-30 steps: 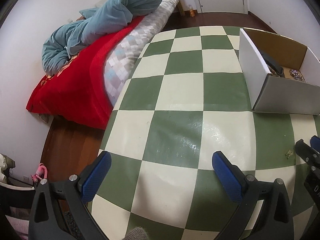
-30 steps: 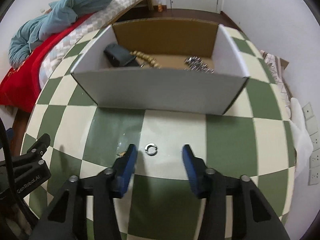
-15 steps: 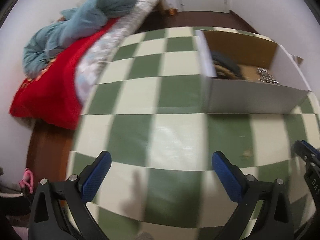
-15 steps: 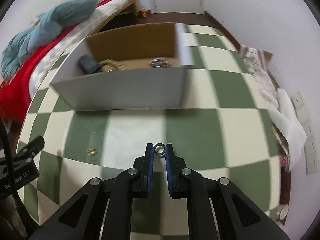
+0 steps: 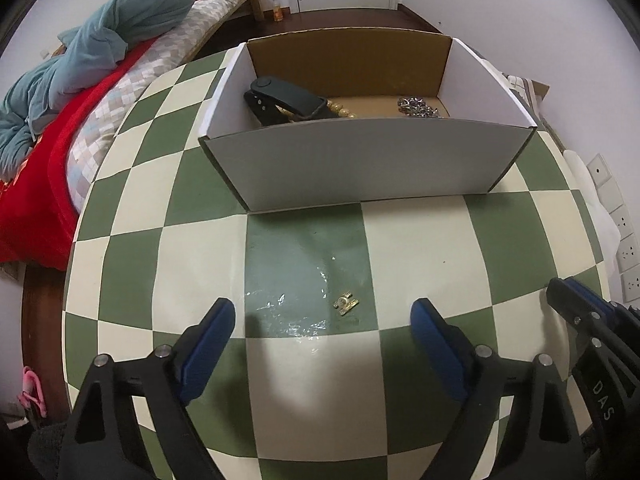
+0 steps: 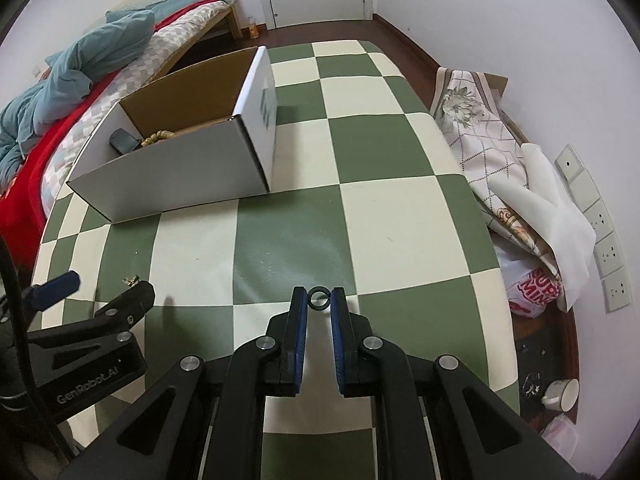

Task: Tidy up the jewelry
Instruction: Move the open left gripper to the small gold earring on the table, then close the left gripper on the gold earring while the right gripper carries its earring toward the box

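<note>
Right hand-held gripper (image 6: 319,300): its blue pads are pinching a small dark ring (image 6: 319,293) at the very tips, the two fingers standing almost together; the jaws have just been closing, with the ring between them.
Ring: it is sitting between the fingertips, raised off the surface (image 6: 400,216), its open face turned toward the camera; being round, it is showing no long axis.
Left hand-held gripper (image 5: 322,322): its fingers are standing spread wide over the surface with nothing pressed between the pads; the jaws have just been narrowing a little.
Gold piece (image 5: 345,303): it is lying flat on a green square, between the two left fingers and just ahead of their tips, nearer the right-hand finger and touching neither; its long axis is running aslant, from lower left to upper right in the left wrist view. Which end is its front, I cannot tell.
Box (image 5: 360,160): the white cardboard box is standing open-topped beyond the gold piece, well apart from it, its long side facing the left camera.
Inside the box: a dark watch-like band (image 5: 288,98) is lying at the left, gold beads (image 5: 340,110) just beside it, a silver chain (image 5: 416,106) at the right.
Surface: a green and cream chequered cloth is covering it.
Bed (image 5: 80,92): it is standing to the left of the surface, with red and teal bedding heaped on it.
</note>
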`<state>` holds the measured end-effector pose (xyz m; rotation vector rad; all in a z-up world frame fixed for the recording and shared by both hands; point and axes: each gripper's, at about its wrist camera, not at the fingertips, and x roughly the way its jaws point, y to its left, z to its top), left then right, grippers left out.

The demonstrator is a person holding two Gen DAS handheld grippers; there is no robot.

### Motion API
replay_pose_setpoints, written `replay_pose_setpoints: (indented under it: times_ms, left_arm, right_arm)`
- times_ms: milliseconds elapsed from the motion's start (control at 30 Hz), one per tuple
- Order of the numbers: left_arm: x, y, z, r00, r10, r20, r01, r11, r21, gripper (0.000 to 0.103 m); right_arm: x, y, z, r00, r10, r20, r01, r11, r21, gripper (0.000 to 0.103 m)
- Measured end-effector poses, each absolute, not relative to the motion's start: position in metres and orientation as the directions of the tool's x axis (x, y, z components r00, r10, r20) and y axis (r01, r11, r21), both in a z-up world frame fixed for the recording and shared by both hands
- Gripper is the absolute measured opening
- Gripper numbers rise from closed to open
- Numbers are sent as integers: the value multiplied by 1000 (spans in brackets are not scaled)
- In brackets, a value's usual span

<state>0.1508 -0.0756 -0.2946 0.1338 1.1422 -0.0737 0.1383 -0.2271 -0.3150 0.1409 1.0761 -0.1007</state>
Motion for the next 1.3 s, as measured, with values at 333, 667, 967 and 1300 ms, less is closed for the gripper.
replay_pose_setpoints:
  times_ms: [333,667,967,1300]
  left_arm:
    - [152,-76,-300,404,1,-915,139,988,63,71]
    - [154,-84,-298,407,-55,-912,193,981,27,11]
    - [154,-82,-295,407,-66,-911,193,981,15,11]
    - [156,-66,-229,525,-86,-847,164,986,2,11]
  right_arm:
    - [141,-227,-314,475,-14,-880,157,985,69,12]
    - [141,-228,-313,479,-16,-878,163,984,71,12]
    - [142,-230,-306,495,-7,-869,162,983,84,12]
    - [149,-220,-264,567,29,-823,132,983,125,12]
